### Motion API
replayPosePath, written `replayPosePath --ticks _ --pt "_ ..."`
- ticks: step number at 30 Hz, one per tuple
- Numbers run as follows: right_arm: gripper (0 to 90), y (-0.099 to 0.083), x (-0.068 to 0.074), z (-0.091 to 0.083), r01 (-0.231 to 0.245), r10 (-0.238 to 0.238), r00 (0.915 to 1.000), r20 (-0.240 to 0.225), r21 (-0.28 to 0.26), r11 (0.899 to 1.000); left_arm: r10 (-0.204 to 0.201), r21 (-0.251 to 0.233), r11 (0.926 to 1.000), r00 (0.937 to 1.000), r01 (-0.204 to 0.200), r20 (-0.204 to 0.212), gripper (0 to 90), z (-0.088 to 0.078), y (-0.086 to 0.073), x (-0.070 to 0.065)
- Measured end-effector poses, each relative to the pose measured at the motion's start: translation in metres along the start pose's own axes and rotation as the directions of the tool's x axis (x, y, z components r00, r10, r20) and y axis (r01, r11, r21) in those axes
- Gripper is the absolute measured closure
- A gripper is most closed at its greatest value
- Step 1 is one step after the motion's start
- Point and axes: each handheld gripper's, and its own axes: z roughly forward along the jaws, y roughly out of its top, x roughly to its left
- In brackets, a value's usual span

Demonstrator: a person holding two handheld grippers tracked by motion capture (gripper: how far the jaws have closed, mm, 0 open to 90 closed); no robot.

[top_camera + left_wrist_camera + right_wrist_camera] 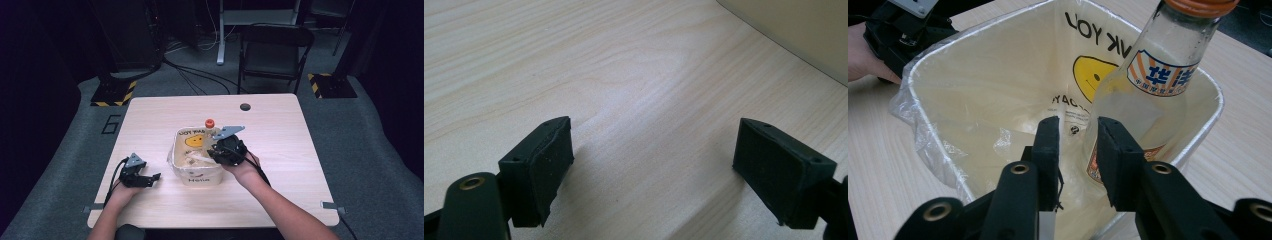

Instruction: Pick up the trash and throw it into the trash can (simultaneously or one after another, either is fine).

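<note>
Right gripper [1078,150]: we see black blocky jaws slightly parted inside the bin, gripping nothing.
Left gripper [654,165]: wide open, empty, over pale woodgrain table [574,60].
Bottle [1143,95]: clear glass, orange cap, leaning in the bin, beside the right jaw.
Bin [918,115]: cream, rounded-square, lined with crinkled printed plastic bag [1013,85].

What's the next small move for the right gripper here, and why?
Probably lift the right gripper straight up, clear of the cream plastic bin lined with a smiley-print bag. The orange-capped glass bottle already leans inside it, and the jaws stand slightly apart beside it, gripping nothing.
</note>
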Motion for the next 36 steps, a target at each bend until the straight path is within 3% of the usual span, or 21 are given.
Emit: replayPosePath --ticks 9,13,20,36 --pt "50.9 -0.001 -0.003 -0.011 -0.012 0.011 0.9999 -0.007 -0.040 0.999 -0.003 -0.002 1.0000 1.0000 0.003 0.000 16.1 0.000 0.000 0.000" --pt "47.2 -0.002 -0.009 -0.016 -0.036 0.036 0.9993 -0.012 -0.058 0.998 -0.004 -0.003 1.0000 1.0000 0.004 -0.001 16.1 0.000 0.000 0.000" --pt "45.3 -0.007 -0.017 -0.025 -0.057 0.056 0.9983 -0.017 -0.085 0.995 0.003 -0.004 1.0000 1.0000 -0.003 -0.001 16.0 -0.001 -0.001 -0.001" --pt "44.2 -0.029 -0.045 -0.049 -0.098 0.104 0.9936 0.044 -0.120 0.988 0.008 0.000 1.0000 1.0000 -0.008 0.001 16.1 -0.001 -0.001 -0.001"
